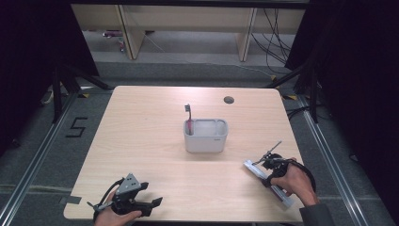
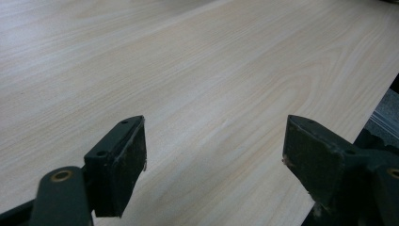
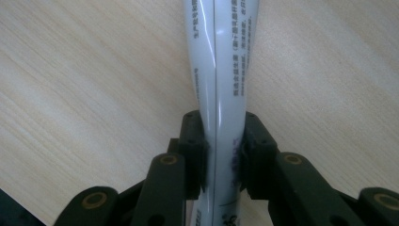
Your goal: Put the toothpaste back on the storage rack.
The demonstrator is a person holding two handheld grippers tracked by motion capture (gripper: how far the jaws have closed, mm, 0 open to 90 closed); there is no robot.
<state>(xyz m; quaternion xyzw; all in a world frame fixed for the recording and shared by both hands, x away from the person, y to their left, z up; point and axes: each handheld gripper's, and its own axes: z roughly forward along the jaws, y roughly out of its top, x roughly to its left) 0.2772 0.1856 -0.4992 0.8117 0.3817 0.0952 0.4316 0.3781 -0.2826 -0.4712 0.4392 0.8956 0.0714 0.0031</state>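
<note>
— What's the right gripper (image 3: 221,157) got hold of?

— A white tube (image 3: 220,84) with small print down it. Both pads are pressed against its sides, so it's clamped. Seen from above, the tube (image 1: 268,181) lies flat on the table (image 1: 155,136) near the right edge, close to the front right corner, running at an angle.

— And the left gripper (image 2: 214,155)?

— Wide open, nothing between its jaws, just bare wood under them. It sits by the front edge near the left corner (image 1: 136,200).

— Anything else on the table?

— A white holder (image 1: 205,136) about the middle, with a red-handled toothbrush (image 1: 188,117) standing upright in its left compartment.
</note>
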